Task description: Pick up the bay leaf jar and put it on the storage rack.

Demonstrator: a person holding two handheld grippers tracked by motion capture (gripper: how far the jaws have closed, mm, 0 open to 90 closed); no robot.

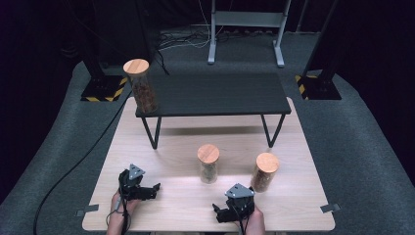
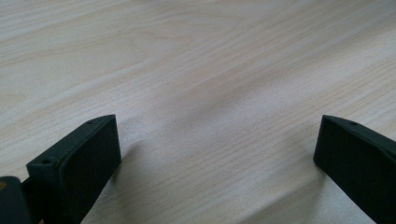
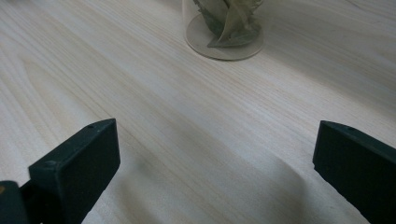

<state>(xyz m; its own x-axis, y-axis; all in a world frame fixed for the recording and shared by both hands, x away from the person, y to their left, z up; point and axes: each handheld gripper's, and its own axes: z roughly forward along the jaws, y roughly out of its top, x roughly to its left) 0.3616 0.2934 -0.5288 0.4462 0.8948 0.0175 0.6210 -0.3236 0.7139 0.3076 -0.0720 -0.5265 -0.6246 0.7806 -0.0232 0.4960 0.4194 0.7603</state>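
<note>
One jar (image 1: 140, 85) already up on the dark shelf (image 1: 215, 93), at its left end. Two left on the bench (image 1: 161, 196): mid jar (image 1: 208, 163) and right jar (image 1: 265, 172), both upright and apart from each other. I'd call it a third done. Left gripper (image 1: 148, 191) and right gripper (image 1: 226, 211) sit low near the bench's front edge, jaws wide open, holding nothing. Jars: clear cylinders with flat round wooden lids and dried brownish contents. Bench is pale wood grain; shelf is matte black on thin wire legs.

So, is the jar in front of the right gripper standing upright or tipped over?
Upright. The middle jar stands on its base on the table, wooden lid on top; the right gripper view shows its round base flat on the wood.
</note>
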